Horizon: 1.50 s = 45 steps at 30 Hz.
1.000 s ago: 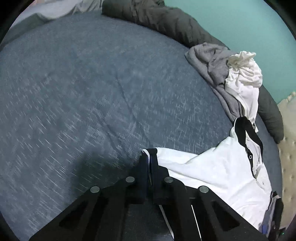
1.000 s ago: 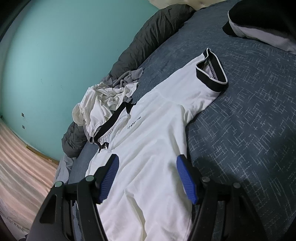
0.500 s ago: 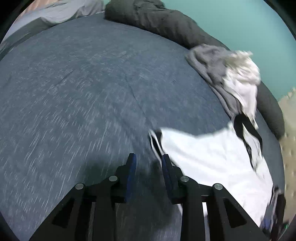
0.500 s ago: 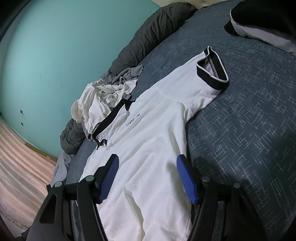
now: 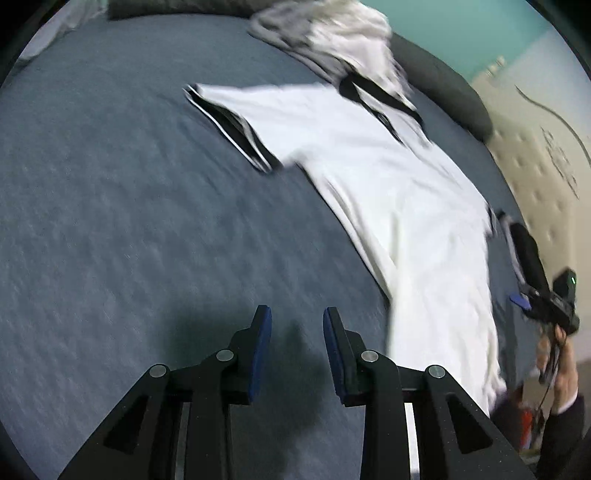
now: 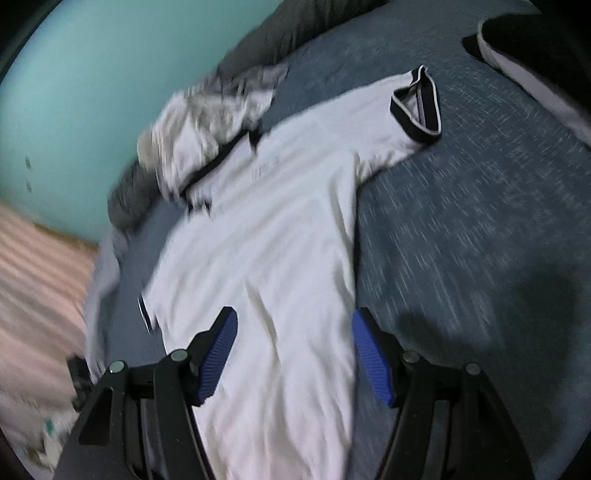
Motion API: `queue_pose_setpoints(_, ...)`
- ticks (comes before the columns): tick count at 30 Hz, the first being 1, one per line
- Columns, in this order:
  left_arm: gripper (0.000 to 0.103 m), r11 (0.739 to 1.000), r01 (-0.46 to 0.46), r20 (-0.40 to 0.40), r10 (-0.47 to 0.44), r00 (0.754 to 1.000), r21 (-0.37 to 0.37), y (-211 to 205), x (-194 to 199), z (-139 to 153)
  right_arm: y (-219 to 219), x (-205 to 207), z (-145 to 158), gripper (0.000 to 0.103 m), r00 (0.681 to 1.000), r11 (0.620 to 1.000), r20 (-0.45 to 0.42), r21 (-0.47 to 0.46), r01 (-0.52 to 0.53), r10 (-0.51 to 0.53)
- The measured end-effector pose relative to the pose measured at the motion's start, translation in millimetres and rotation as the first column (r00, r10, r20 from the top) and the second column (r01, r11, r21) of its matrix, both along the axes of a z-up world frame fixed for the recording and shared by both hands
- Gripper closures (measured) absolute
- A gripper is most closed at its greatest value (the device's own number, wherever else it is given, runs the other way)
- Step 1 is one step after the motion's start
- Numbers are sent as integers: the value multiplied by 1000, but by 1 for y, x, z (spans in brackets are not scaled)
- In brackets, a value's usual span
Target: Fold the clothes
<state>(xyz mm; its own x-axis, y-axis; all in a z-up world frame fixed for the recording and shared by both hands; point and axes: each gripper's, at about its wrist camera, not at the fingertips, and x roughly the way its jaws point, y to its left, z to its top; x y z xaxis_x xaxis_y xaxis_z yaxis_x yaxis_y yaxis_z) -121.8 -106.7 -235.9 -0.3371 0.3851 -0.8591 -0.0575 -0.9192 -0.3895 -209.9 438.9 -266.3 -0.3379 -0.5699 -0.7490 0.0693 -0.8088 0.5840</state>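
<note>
Now | white shirt (image 5: 388, 192) flat, black-trimmed sleeve | heathered blue bedspread (image 5: 129, 221) | left gripper (image 5: 297, 325) jaws apart, empty | right gripper (image 6: 293, 330) jaws wide

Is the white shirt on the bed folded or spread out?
Spread out: the white shirt lies flat on the bed, one sleeve extended sideways.

One white polo shirt (image 5: 388, 192) lies flat; one crumpled clothes pile (image 5: 332, 33); one bed (image 5: 110, 221); two grippers, left (image 5: 297, 321) and right (image 6: 291, 325).

White polo shirt (image 6: 280, 236) with black-trimmed sleeves, spread flat, front up, on blue bedcover (image 6: 480, 221)
</note>
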Motion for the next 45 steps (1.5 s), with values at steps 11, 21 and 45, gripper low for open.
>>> queue_pose_setpoints(11, 69, 993, 120, 29, -120, 992, -5, 38, 68, 4, -17, 103, -2, 37, 960, 962, 140, 91, -256, 242)
queue_pose_setpoints(21, 59, 992, 127, -11, -127, 992, -2, 38, 93, 29, -41, 126, -15, 63, 943, 938, 144, 138, -318, 298)
queue_pose_setpoints(45, 59, 995, 103, -9, -102, 995, 14, 51, 103, 35, -62, 146, -1, 42, 915, 869, 90, 286, -403, 394)
